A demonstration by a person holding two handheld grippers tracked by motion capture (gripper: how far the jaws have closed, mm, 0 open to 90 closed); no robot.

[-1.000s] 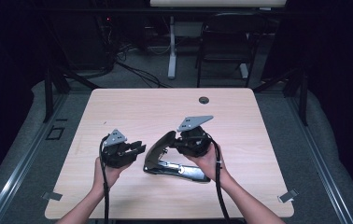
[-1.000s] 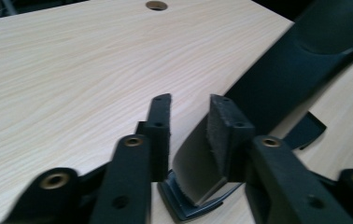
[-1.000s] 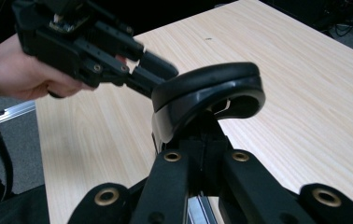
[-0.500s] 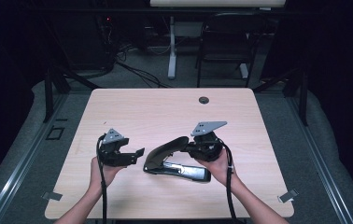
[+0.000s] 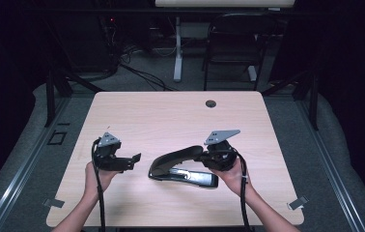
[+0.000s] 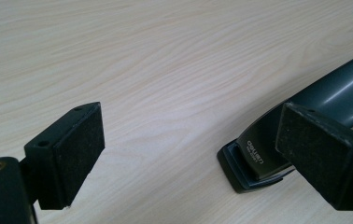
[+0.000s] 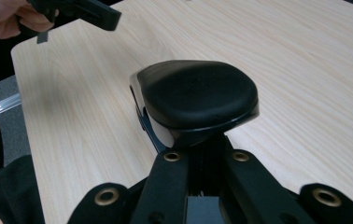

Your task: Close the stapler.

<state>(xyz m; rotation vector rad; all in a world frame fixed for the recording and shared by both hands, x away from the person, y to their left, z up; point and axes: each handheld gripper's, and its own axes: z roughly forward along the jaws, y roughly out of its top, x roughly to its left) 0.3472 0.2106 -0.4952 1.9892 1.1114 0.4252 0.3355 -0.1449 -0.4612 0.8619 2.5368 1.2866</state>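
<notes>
Left gripper (image 5: 133, 158): held in the left hand (image 5: 98, 175) above the near left part of the table (image 5: 171, 116); its jaws have just been opening and are now spread wide, with nothing between the pads.
Left gripper pads (image 6: 79, 154): seen apart in the left gripper view, bare wood between them; the stapler's closed end lies beyond the right-hand pad.
Right gripper (image 5: 203, 155): held in the right hand (image 5: 231, 171); its jaws are clenched on the raised end of the stapler's top arm.
Stapler (image 5: 183, 166): black, lying on the table near the front edge, between the two grippers; its base rests flat on the wood, and its top arm is lifted at the right gripper's end.
Stapler in the right gripper view: the rounded black end (image 7: 198, 93) is seen just above the closed jaws.
Gap: the left gripper is kept just beside the stapler's left end, not touching it.
Table hole (image 5: 211, 103): a dark round grommet near the far edge, well apart from everything else.
</notes>
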